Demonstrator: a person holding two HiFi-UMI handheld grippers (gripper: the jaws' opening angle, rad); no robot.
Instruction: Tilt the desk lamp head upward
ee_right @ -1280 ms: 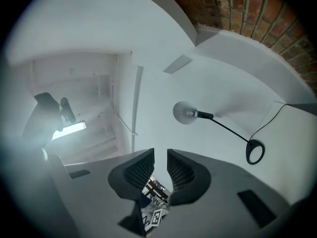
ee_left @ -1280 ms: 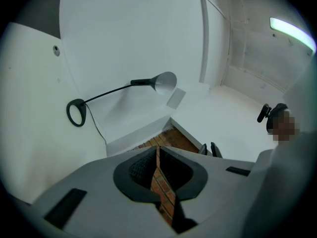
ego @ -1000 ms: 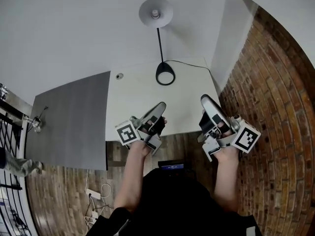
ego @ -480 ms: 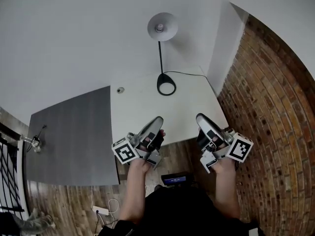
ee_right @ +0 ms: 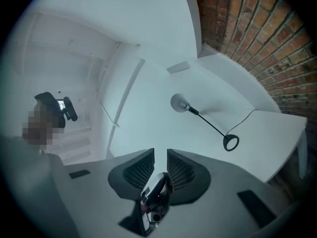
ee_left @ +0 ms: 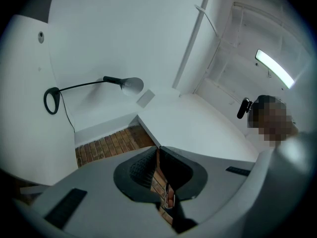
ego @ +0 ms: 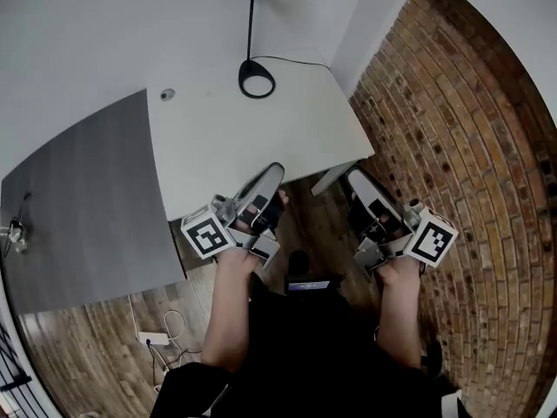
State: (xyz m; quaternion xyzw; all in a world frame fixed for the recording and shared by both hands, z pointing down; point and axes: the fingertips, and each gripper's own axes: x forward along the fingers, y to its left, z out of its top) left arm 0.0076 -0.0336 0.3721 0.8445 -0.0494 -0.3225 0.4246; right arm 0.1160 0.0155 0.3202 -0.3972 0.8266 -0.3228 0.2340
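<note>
White desk (ego: 261,138), black-stemmed lamp (ego: 251,26), red brick wall (ego: 470,129).

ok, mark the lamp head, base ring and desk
lamp head (ee_left: 132,86): left gripper view, shade's side.
base ring (ego: 257,96): head view, near rim.
desk (ego: 261,151): head view, bare top.

Black top (ego: 305,347), forearms (ego: 228,312) bare. Grey-shelled left gripper (ego: 271,178) and right gripper (ego: 358,182), each carrying a black-and-white marker cube (ego: 207,236); dark ribbed pads (ee_right: 138,171) inside the jaws.

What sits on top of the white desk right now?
The desk lamp, its cord and a small round fitting; the left gripper covers part of the near edge.
</note>
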